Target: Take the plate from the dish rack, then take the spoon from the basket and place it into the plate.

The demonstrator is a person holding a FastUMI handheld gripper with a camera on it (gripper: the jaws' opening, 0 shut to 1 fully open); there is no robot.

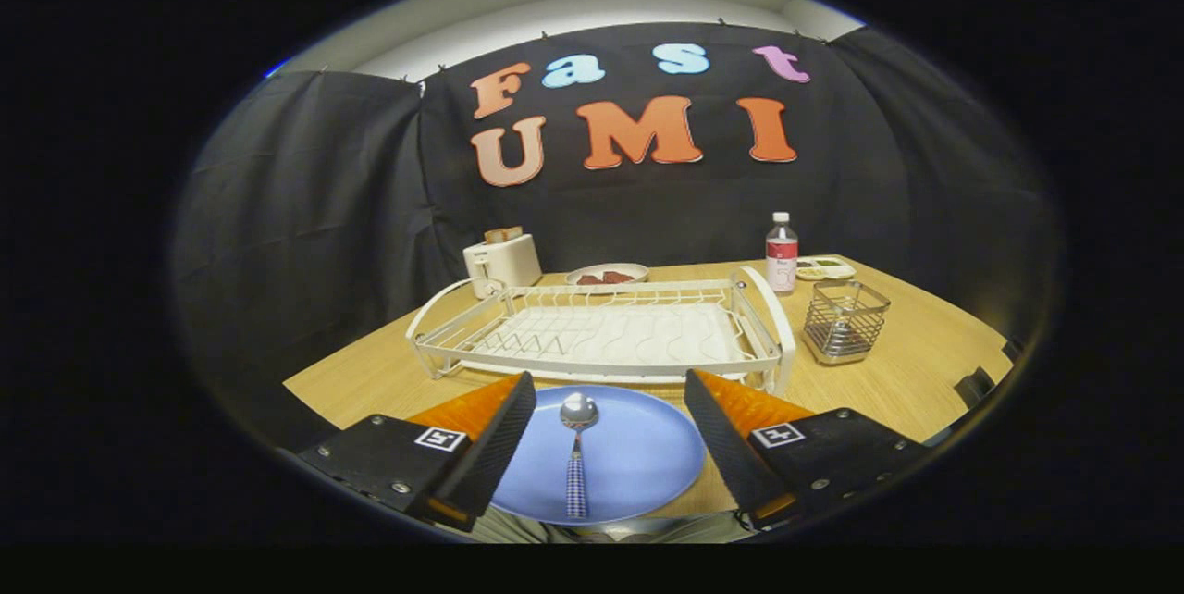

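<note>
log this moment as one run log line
gripper: open, holding nothing | spoon: on plate | dish rack: empty | basket: empty

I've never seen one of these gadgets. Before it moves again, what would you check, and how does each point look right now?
1. Plate out of the dish rack, on the table: ok.
2. Spoon lying in the plate: ok.
3. Gripper open, fingers apart either side of the spoon, not touching it: ok.
4. Basket upright, beside the rack: ok.
5. Spoon lying steady: cannot tell.
</note>
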